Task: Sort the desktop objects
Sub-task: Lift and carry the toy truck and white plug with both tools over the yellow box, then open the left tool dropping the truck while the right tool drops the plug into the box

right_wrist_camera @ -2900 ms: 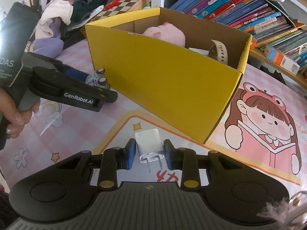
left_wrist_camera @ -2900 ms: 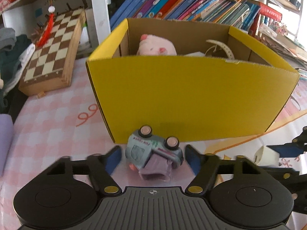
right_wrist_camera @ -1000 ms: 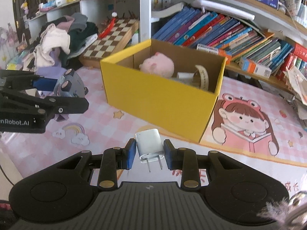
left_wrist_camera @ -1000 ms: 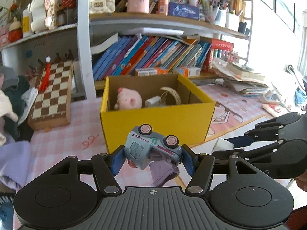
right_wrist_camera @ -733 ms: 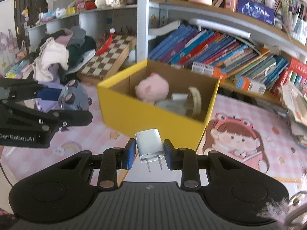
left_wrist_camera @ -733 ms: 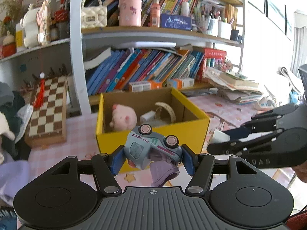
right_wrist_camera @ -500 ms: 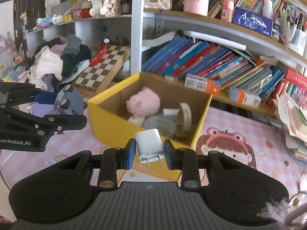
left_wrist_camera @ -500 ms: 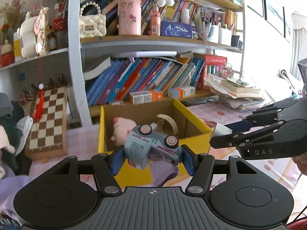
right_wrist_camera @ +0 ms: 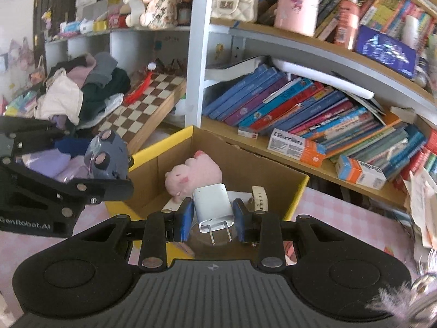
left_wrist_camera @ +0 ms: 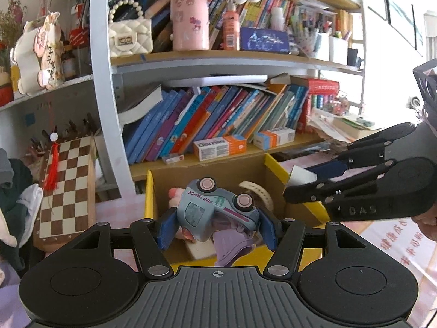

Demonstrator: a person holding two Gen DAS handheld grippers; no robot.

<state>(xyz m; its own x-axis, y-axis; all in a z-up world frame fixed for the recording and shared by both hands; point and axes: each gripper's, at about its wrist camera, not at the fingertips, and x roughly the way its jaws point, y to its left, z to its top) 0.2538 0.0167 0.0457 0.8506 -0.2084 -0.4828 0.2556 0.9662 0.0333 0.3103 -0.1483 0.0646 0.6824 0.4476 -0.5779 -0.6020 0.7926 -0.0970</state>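
A pink patterned tabletop (right_wrist_camera: 341,218) is fronting crowded bookshelves (left_wrist_camera: 218,125). Above the yellow box (right_wrist_camera: 161,142), the left gripper (left_wrist_camera: 217,224) is pinching a toy truck (left_wrist_camera: 215,210) while the right gripper (right_wrist_camera: 213,216) is clamping a white charger (right_wrist_camera: 213,205) over its open top.

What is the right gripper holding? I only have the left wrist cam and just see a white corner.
Observer: A white charger, clamped in the right gripper, prongs pointing back at the camera.
Operator: Over the box?
Observer: Looks so. The box opening, with a pink plush pig inside, lies right behind it.
Operator: And my car from that side?
Observer: The toy car in the left gripper sits by the box's left yellow wall. I cannot tell whether it is over the opening.
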